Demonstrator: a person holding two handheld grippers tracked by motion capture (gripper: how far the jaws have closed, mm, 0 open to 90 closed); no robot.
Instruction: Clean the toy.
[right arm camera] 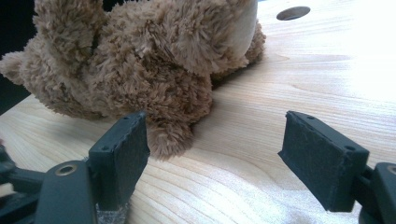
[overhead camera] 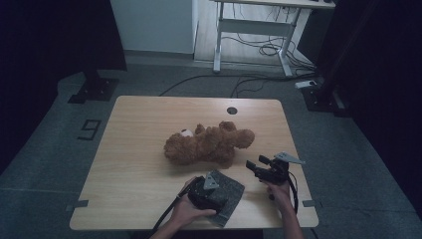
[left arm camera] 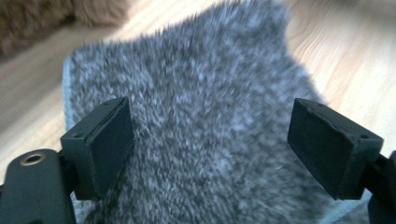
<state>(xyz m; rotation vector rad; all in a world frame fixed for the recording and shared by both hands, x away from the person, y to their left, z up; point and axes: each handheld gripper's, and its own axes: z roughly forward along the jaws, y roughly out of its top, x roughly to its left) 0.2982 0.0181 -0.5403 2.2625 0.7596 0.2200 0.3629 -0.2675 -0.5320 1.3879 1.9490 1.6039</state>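
While one teddy bear (overhead camera: 210, 143) sits mid-table (overhead camera: 129, 164), high view has bare wood at 9 o'clock; one grey cloth (overhead camera: 232, 191) under left gripper (overhead camera: 205, 191), near front edge. Left gripper view: jaws apart over cloth (left arm camera: 201, 140). Right gripper view: right gripper (right arm camera: 212, 154) jaws apart, empty; bear (right arm camera: 140, 60) at 11 o'clock.

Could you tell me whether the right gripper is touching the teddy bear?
Apart. In the right gripper view the open right gripper has bare table between its jaws, and the teddy bear lies just beyond the left jaw.

Brown plush bear (overhead camera: 209, 144), mottled grey furry cloth (left arm camera: 196, 140), pale woodgrain table (overhead camera: 134, 164)
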